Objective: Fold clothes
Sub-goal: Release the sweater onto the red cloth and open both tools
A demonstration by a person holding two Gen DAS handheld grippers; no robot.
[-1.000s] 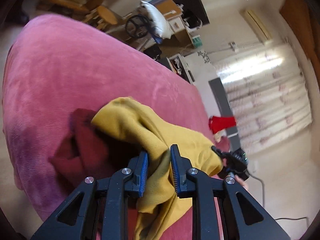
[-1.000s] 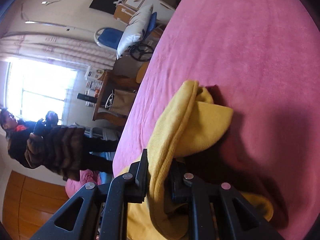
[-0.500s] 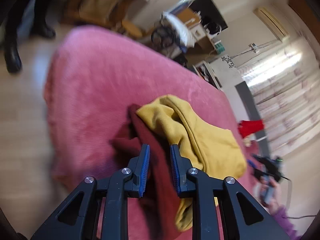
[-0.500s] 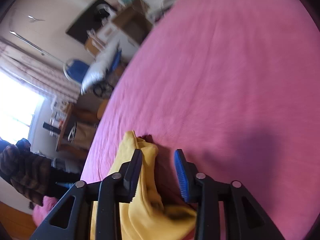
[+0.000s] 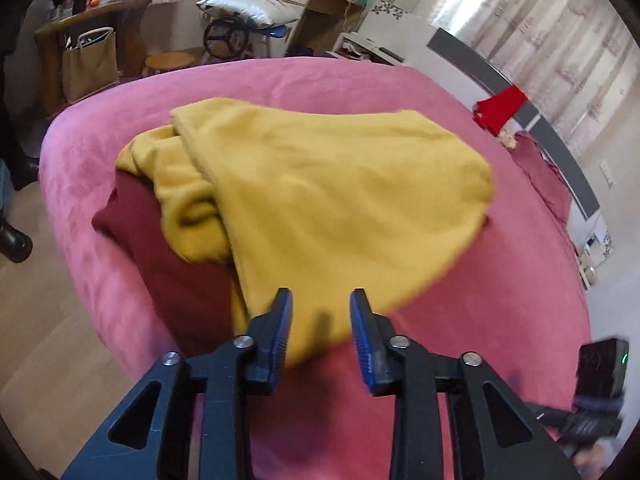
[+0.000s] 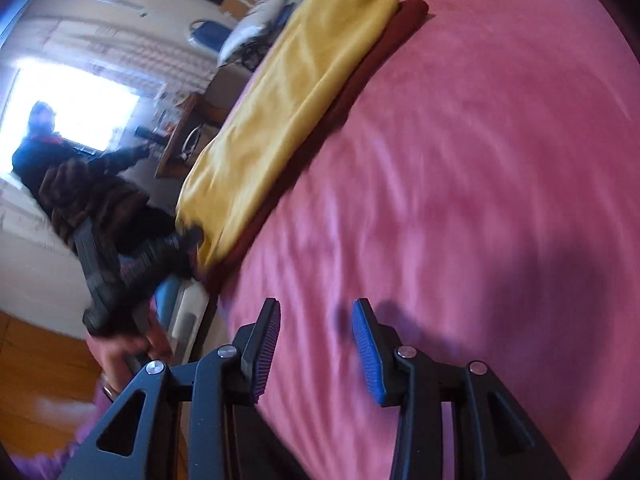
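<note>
A folded yellow garment (image 5: 320, 200) lies on top of a folded dark red garment (image 5: 160, 248) near the corner of a pink bed (image 5: 500, 320). My left gripper (image 5: 320, 320) hovers open just above the yellow garment's near edge, with nothing between its fingers. In the right wrist view the same yellow garment (image 6: 288, 92) rests on the dark red garment (image 6: 384, 40) at the bed's left edge. My right gripper (image 6: 316, 332) is open over bare pink cover (image 6: 480, 160), well back from the stack. The left gripper's body (image 6: 132, 264) shows at the stack's near end.
Wooden floor (image 5: 40, 340) drops off left of the bed. A bystander (image 6: 60, 176) stands by the window. A desk (image 5: 100, 12), a paper bag (image 5: 88, 64), a stool (image 5: 168, 58) and a pillow (image 5: 248, 6) sit beyond. A red item (image 5: 500, 106) lies at the far right.
Both grippers let go of the yellow garment and pulled back from it. It now lies flat on the dark red one. The right gripper opened first, the left after.
</note>
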